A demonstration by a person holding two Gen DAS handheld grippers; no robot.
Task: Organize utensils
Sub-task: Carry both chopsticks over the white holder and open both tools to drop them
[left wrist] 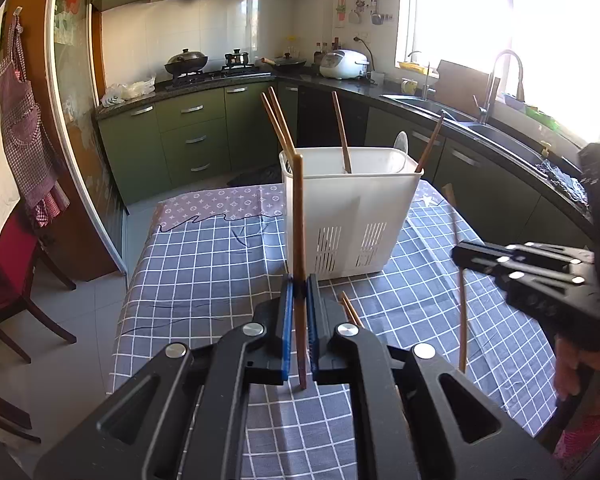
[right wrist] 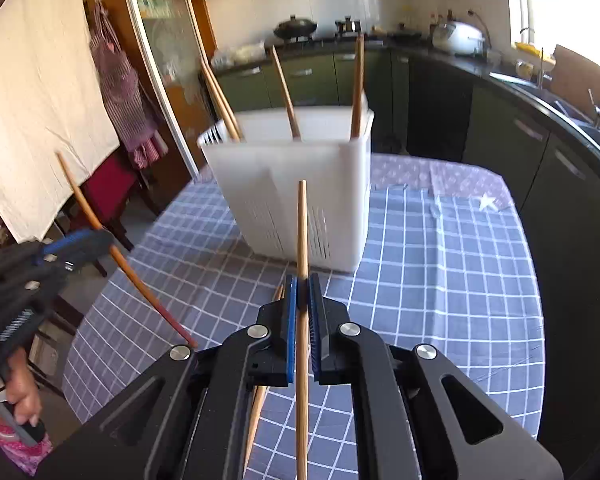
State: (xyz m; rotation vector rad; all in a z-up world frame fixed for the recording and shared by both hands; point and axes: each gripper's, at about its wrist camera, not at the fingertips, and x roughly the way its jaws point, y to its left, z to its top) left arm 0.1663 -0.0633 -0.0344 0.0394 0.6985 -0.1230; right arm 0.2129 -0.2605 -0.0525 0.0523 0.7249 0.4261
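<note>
Both grippers sit above the near half of the table [left wrist: 204, 248], with open checked cloth stretching between them and the white utensil holder [left wrist: 352, 216], which stands toward the far end of the table, well in from either side edge. The left edge drops to a tiled floor [left wrist: 72, 344] and a red-cushioned chair [left wrist: 16, 264]; to the right, dark green cabinets [left wrist: 484, 196] run close alongside. The blue-and-white grid tablecloth [right wrist: 440, 264] gives way to a purple patterned strip at the far end, and beyond it a kitchen with a wok on the stove [left wrist: 186, 62], a rice cooker [left wrist: 344, 63] and a bright window.

Left gripper [left wrist: 299, 284] is clamped on a dark brown chopstick [left wrist: 298, 216], held upright, its tip level with the holder's near-left rim. Right gripper [right wrist: 302, 284] is pinched on a paler chopstick [right wrist: 302, 232], also upright, in front of the holder. Four chopsticks [left wrist: 342, 132] lean inside the holder already, plus a pale spoon [left wrist: 401, 142]. A loose pair [left wrist: 351, 310] lies on the cloth just beside the left gripper
</note>
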